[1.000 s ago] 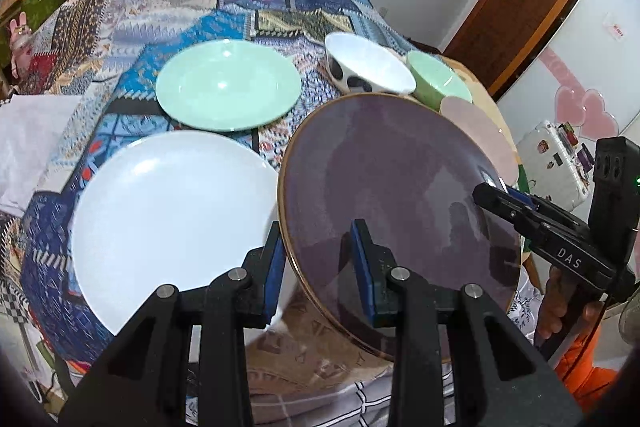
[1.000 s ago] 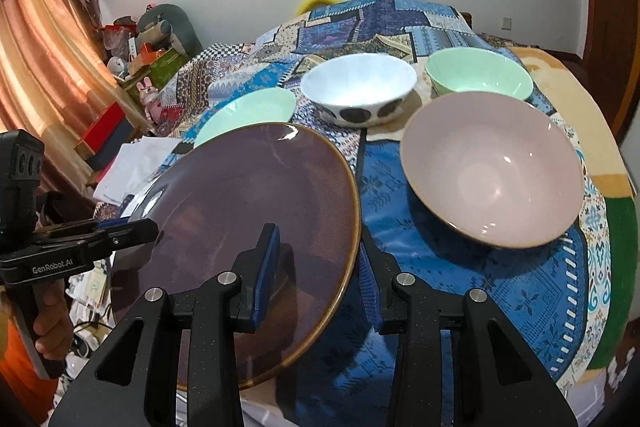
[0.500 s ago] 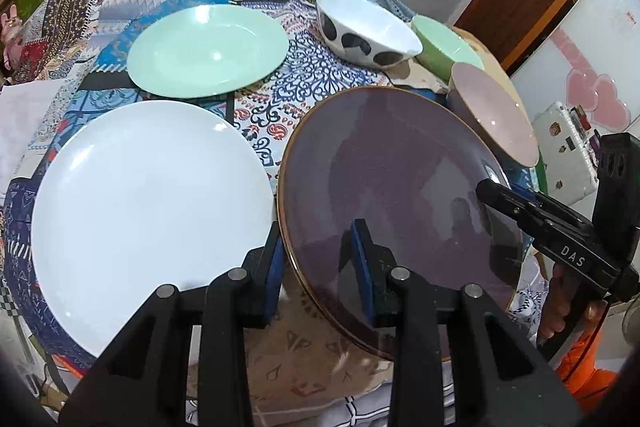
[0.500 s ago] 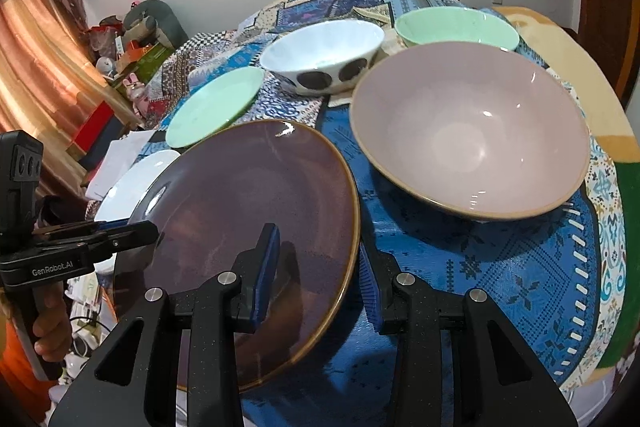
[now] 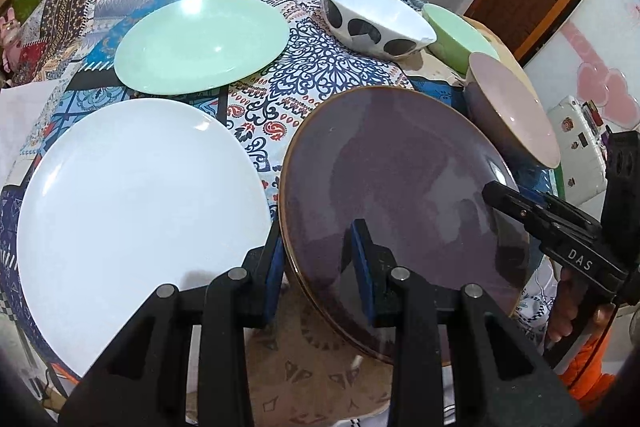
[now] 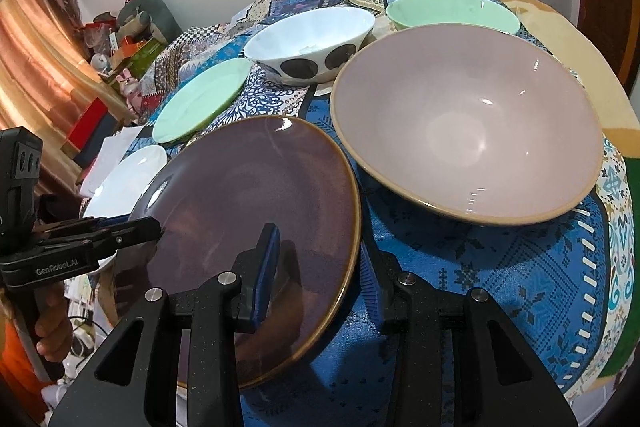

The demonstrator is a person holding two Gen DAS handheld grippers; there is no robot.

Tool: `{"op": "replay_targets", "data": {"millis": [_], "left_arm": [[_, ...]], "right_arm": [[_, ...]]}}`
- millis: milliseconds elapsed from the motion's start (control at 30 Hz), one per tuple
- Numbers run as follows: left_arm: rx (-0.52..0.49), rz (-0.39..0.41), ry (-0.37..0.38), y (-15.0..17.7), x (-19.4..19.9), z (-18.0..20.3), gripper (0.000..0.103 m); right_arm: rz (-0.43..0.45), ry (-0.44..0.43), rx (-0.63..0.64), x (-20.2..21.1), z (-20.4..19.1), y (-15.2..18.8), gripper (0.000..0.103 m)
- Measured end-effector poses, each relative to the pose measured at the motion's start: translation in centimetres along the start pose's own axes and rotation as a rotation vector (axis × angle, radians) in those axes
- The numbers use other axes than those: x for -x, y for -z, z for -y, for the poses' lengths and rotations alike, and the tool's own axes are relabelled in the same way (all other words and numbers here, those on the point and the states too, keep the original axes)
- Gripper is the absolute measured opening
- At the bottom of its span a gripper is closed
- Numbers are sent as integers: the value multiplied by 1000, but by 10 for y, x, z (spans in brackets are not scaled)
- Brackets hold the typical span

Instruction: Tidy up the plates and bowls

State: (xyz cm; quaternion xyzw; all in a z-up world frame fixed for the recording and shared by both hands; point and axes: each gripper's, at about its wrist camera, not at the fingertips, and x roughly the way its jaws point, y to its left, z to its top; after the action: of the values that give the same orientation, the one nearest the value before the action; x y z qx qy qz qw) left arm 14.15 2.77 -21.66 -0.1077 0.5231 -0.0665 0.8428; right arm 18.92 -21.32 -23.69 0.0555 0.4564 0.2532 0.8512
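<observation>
Left gripper (image 5: 319,259) clamped on purple plate (image 5: 400,195) left rim. Right gripper (image 6: 320,267) clamped on opposite rim. Plate between white plate (image 5: 136,211) and pink bowl (image 6: 468,123).

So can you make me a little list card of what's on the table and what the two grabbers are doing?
held item: round dark purple glazed plate with a brown rim, tilted, gripped on opposite edges
left gripper: shut on the plate's left edge
right gripper: shut on the plate's right edge
plates on table: large round white plate; round mint green plate
bowls on table: white bowl with black spots; mint green bowl; wide pink bowl with a tan rim
surface: patterned blue patchwork tablecloth
</observation>
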Motion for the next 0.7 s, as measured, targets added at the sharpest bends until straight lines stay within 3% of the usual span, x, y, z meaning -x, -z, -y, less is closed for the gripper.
{"op": "replay_targets", "data": {"millis": [400, 700], "left_arm": [[11, 16, 27, 7, 12, -3, 32], [19, 106, -17, 13, 48, -11, 40]], "right_arm": [[6, 48, 19, 19, -3, 4, 38], [70, 45, 45, 39, -20, -2, 44]]}}
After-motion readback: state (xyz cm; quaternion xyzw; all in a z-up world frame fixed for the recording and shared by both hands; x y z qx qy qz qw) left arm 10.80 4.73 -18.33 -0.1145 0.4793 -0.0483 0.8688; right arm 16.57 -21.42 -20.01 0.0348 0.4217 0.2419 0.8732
